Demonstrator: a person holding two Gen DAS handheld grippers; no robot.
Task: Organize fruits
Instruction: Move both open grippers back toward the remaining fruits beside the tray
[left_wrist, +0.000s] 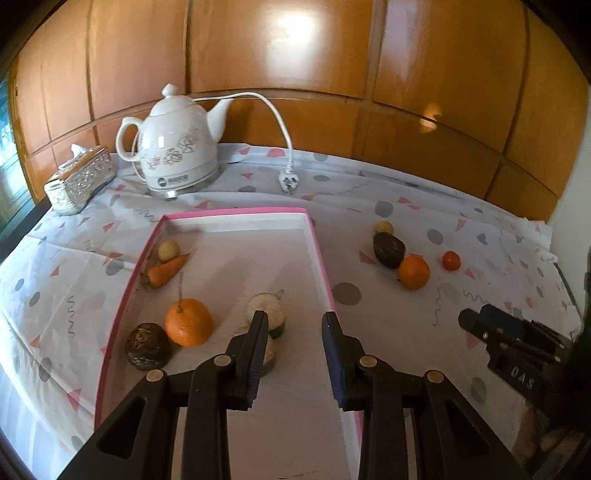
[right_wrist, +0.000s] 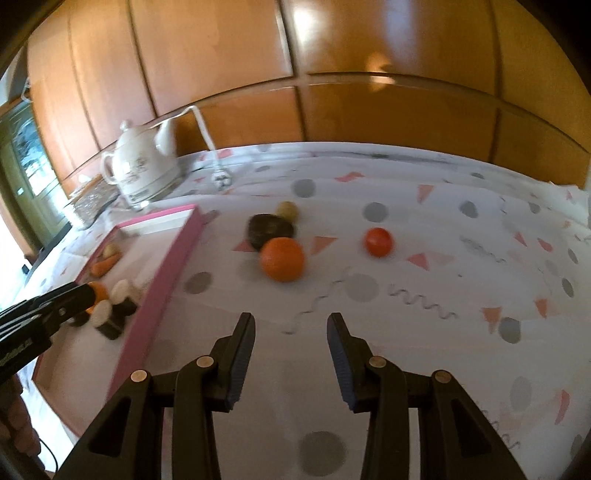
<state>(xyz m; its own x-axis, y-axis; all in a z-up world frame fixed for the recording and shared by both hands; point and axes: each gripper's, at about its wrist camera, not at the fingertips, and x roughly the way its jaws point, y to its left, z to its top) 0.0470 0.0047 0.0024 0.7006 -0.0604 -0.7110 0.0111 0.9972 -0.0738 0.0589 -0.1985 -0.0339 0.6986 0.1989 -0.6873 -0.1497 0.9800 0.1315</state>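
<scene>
A pink-rimmed white tray (left_wrist: 317, 254) holds an orange (left_wrist: 189, 322), a dark brown fruit (left_wrist: 147, 345), a carrot (left_wrist: 166, 271), a small pale round fruit (left_wrist: 168, 251) and two sushi-like pieces (left_wrist: 267, 314). My left gripper (left_wrist: 293, 325) is open and empty above the tray, just right of the sushi pieces. On the cloth to the right lie an orange (right_wrist: 282, 258), a dark fruit (right_wrist: 269, 229), a small pale fruit (right_wrist: 287, 210) and a red tomato (right_wrist: 378, 242). My right gripper (right_wrist: 291, 325) is open and empty, short of them.
A white ceramic kettle (left_wrist: 177, 147) with its cord and plug (left_wrist: 288, 181) stands at the back left beside a silver tissue box (left_wrist: 79, 181). Wooden panelling runs behind the table. The patterned cloth (right_wrist: 443, 295) covers the table.
</scene>
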